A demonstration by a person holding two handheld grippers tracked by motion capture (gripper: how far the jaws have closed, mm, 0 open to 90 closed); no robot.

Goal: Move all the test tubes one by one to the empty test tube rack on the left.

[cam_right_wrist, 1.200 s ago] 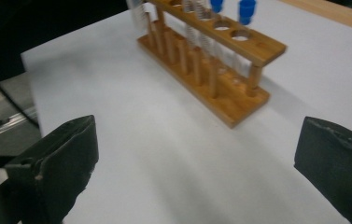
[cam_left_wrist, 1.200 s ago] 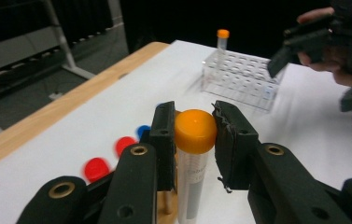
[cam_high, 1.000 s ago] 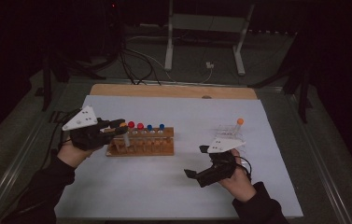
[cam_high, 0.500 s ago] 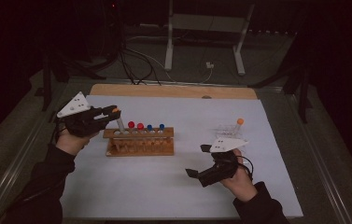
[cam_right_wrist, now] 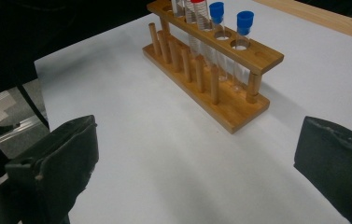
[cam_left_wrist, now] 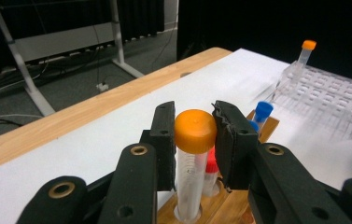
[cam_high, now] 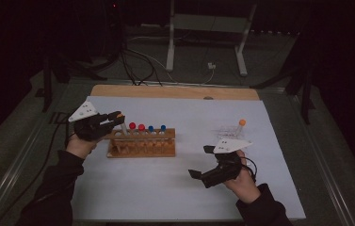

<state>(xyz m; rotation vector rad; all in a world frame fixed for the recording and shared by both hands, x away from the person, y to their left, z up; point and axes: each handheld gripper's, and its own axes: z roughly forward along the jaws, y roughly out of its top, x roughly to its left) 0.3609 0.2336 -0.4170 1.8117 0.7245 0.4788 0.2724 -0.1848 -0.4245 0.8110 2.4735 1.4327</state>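
Two black pads of the left gripper (cam_left_wrist: 195,140) pinch the orange cap of a clear tube (cam_left_wrist: 191,172), one pad on each side. A second ago this gripper sat lower and nearer the middle of the wooden rack (cam_high: 142,146), half a second ago it was raised up and to the left, and now it has come down at the rack's left end with the tube. The tube stands upright, its long axis vertical, cap up, and its lower end has entered the end hole of the rack; how deep it sits I cannot tell. Beside it in the same row stand two red-capped tubes (cam_high: 136,127) and two blue-capped tubes (cam_high: 157,128), also upright. The right gripper (cam_right_wrist: 197,154) has kept its place near the front right of the white worktop (cam_high: 175,188), jaws spread wide with nothing between them, aimed toward the rack. Farther right, a clear plastic rack (cam_high: 229,131) holds another orange-capped tube (cam_high: 241,125).
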